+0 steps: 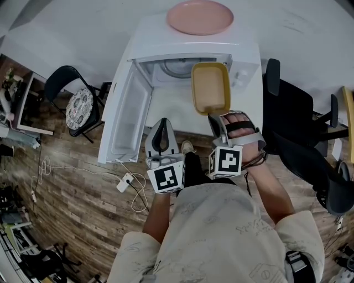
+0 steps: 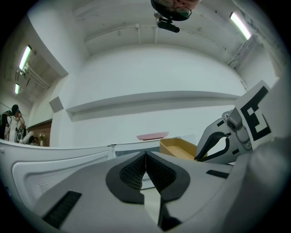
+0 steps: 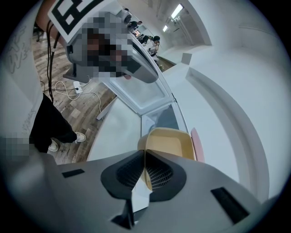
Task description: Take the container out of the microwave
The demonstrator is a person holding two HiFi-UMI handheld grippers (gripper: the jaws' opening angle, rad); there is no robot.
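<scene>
The right gripper (image 1: 217, 119) covers the container's (image 1: 211, 83) near rim.

Colours here are pretty muted tbh: the microwave (image 1: 149, 38) is plain white all over, door included, and the bench (image 1: 171, 113) in front of it is the same white. The container (image 1: 210, 88) is a mustard-tan, and on top of the microwave there's a soft pink plate (image 1: 200, 16). The left gripper (image 1: 161, 122) and right gripper (image 1: 214, 117) are both light grey with dark, cross-hatched jaws, plus marker cubes (image 1: 167, 178) in black-and-white squares. The floor (image 1: 72, 188) left of the microwave is brown wood plank, and the black chair (image 1: 66, 80) there has a light cushion (image 1: 80, 108) with a busy dark pattern.
</scene>
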